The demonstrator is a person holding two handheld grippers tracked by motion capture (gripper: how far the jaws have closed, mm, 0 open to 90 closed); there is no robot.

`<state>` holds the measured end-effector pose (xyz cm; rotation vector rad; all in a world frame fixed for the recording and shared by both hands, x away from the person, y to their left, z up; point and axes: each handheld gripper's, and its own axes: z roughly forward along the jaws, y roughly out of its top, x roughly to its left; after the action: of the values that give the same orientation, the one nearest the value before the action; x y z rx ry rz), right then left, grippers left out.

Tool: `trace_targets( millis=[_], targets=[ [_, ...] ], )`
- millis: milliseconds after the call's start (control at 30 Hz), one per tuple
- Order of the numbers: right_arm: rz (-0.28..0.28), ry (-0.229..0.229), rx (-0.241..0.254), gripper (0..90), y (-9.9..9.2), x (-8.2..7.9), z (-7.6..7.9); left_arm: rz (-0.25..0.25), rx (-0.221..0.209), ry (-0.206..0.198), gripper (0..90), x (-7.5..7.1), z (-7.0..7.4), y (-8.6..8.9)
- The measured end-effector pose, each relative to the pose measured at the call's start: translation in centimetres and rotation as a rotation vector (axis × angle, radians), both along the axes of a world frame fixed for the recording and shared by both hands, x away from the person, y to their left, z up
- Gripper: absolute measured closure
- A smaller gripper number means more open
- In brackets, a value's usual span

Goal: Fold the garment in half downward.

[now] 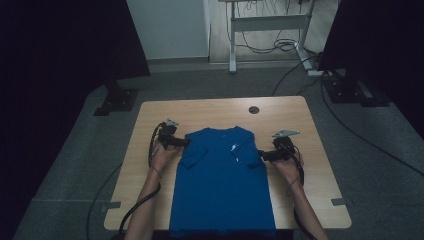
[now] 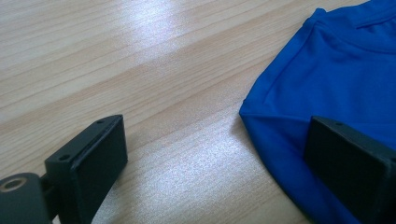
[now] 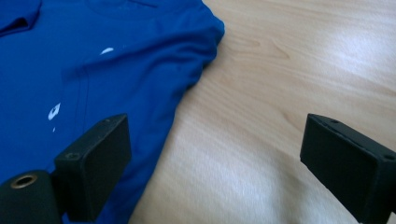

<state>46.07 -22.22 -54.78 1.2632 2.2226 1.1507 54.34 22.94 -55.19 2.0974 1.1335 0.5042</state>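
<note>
Loosely, both gaping claws flank the blue shirt (image 1: 222, 185).

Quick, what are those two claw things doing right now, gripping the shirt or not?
Left gripper: open, holding nothing, at the blue T-shirt's folded sleeve edge.
Right gripper: open, holding nothing, at the shirt's other side.

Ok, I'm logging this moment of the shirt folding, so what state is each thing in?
blue T-shirt: flat on the table, both sleeves folded inward, hem at the near edge.
left gripper: open, one jaw over the shirt's folded edge, gripping nothing.
right gripper: open at the shirt's other side, gripping nothing.
table: bears the shirt.
</note>
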Motion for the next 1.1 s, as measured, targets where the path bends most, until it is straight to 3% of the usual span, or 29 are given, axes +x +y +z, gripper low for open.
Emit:
trace_targets(
  millis=[667,1100],
  targets=[
    [0.030,-0.013,-0.015,8.2,2.3,3.9,-0.2,-0.001,0.001,0.000,5.9,0.0,0.0,0.0],
    [0.053,-0.035,-0.072,22.3,3.6,5.9,-0.7,-0.022,0.002,0.009,2.7,0.0,0.0,-0.1]
  ],
)
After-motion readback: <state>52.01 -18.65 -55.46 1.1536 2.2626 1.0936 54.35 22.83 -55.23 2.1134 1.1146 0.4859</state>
